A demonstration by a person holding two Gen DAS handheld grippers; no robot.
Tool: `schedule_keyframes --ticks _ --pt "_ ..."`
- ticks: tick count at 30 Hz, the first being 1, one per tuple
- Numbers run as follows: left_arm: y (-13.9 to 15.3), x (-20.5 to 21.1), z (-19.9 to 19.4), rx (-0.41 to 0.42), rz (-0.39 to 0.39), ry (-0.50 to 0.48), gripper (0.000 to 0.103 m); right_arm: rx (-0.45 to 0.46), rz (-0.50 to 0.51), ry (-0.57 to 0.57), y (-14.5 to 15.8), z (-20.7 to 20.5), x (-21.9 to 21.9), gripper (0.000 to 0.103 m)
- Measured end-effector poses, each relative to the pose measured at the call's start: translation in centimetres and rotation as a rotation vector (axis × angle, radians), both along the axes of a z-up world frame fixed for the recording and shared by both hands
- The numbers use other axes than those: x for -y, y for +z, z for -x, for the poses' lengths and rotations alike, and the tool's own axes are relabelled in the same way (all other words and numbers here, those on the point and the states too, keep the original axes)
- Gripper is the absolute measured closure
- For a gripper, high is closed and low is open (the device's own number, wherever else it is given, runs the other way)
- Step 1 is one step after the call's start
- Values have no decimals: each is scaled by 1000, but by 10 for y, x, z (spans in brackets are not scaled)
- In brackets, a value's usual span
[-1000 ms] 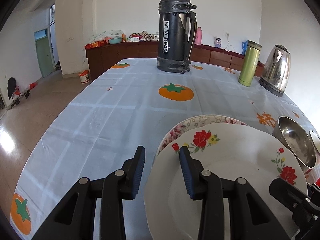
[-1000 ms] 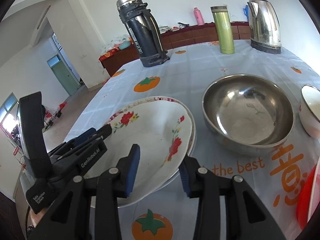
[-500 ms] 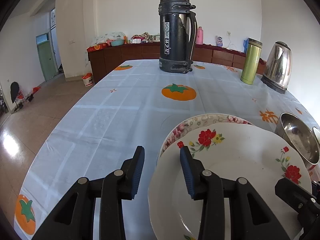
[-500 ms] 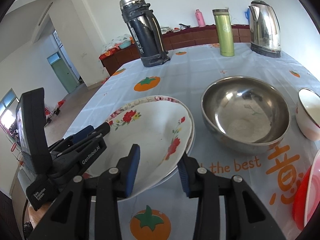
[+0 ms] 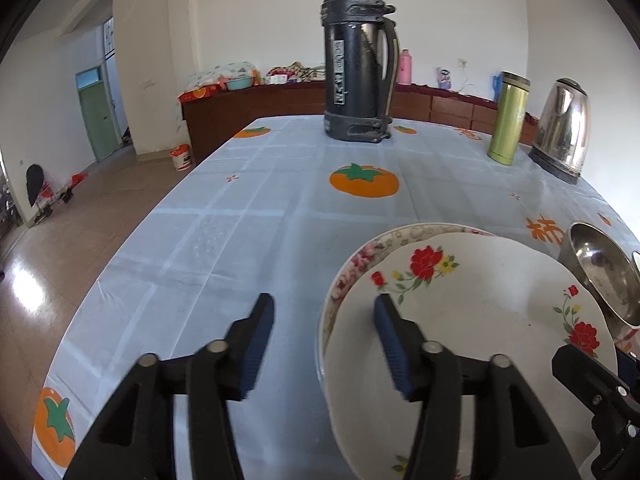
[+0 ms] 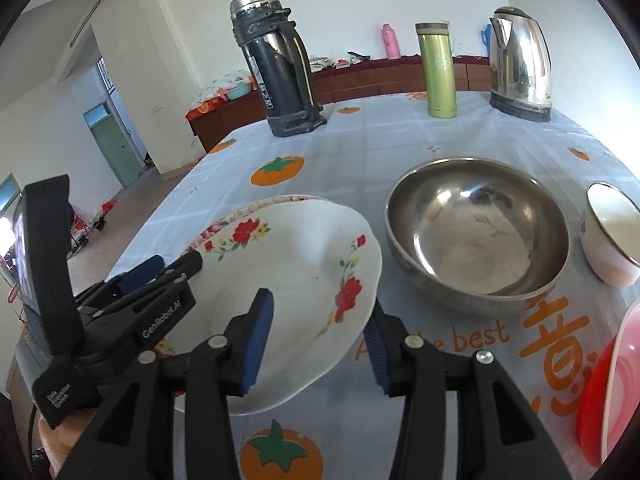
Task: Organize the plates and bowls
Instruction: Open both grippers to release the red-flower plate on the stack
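The white flower-painted plate (image 6: 296, 248) lies on a patterned-rim plate (image 5: 384, 242) on the tablecloth-covered table (image 6: 400, 136), left of the round steel bowl (image 6: 476, 232), with the tall black vacuum flask (image 6: 276, 72), green tumbler (image 6: 438, 68) and steel kettle (image 6: 520, 64) behind.

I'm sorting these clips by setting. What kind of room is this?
Most likely a home dining room. A table under a persimmon-print cloth holds flowered plates, a steel bowl, a big thermos and a kettle; a long wooden sideboard lines the far wall.
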State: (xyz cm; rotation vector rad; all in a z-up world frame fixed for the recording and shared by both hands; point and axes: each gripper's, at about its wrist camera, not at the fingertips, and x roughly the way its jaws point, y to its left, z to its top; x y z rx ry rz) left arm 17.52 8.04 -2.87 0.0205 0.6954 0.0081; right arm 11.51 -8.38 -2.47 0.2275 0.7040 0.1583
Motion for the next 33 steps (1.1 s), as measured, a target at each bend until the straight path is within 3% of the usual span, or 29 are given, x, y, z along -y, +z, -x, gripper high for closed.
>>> schedule_keyframes --ticks 7,12,14,23,33 --pt "1 -10 1 2 32 38 39 18 37 -2 -6 -4 -4 50" --pt "1 -12 3 2 28 58 31 37 27 40 -7 -7 -8 27" --pt "2 -14 5 8 29 67 27 47 13 47 -7 -6 -7 27" --pt "6 -15 20 61 22 85 27 123 22 11 1 9 -3 22" --pt "9 -10 31 86 -10 81 26 140 18 -35 4 17 4 22"
